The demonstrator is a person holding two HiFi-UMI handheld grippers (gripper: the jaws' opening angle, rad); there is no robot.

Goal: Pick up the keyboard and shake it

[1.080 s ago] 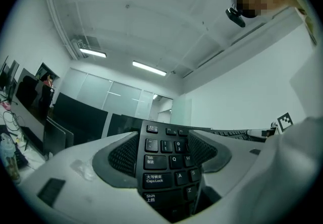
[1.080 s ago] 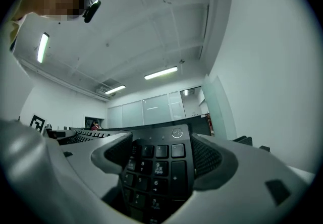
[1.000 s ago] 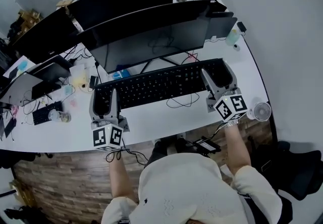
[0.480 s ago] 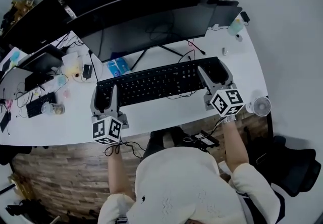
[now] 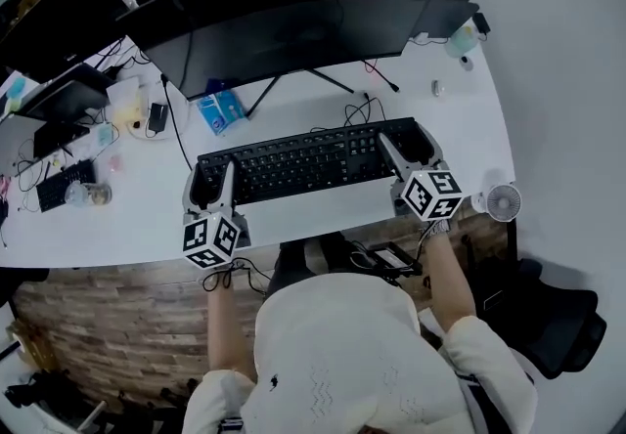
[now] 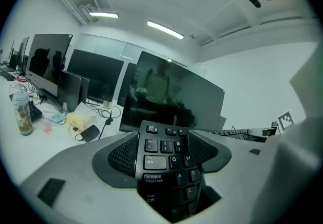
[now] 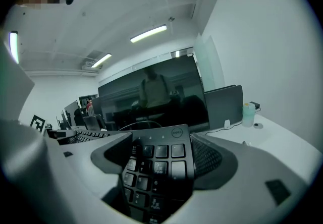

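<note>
A long black keyboard (image 5: 308,162) is held above the white desk (image 5: 293,217), gripped at both ends. My left gripper (image 5: 213,190) is shut on its left end; the left gripper view shows the Tab and Caps Lock keys of the keyboard (image 6: 164,165) between the jaws. My right gripper (image 5: 411,151) is shut on the right end, where the numpad of the keyboard (image 7: 156,167) fills the gap between the jaws. The keyboard's cable (image 5: 360,112) trails back toward the monitor.
A wide dark monitor (image 5: 293,26) stands behind the keyboard, its stand legs (image 5: 323,80) on the desk. A blue packet (image 5: 220,109), a small white fan (image 5: 503,201) at the right edge, a bottle (image 5: 462,39), and a second keyboard (image 5: 61,185) with clutter lie at the left.
The keyboard and both grippers have come toward me and sit lower in the head view. The monitor and desk items show further up the frame.
</note>
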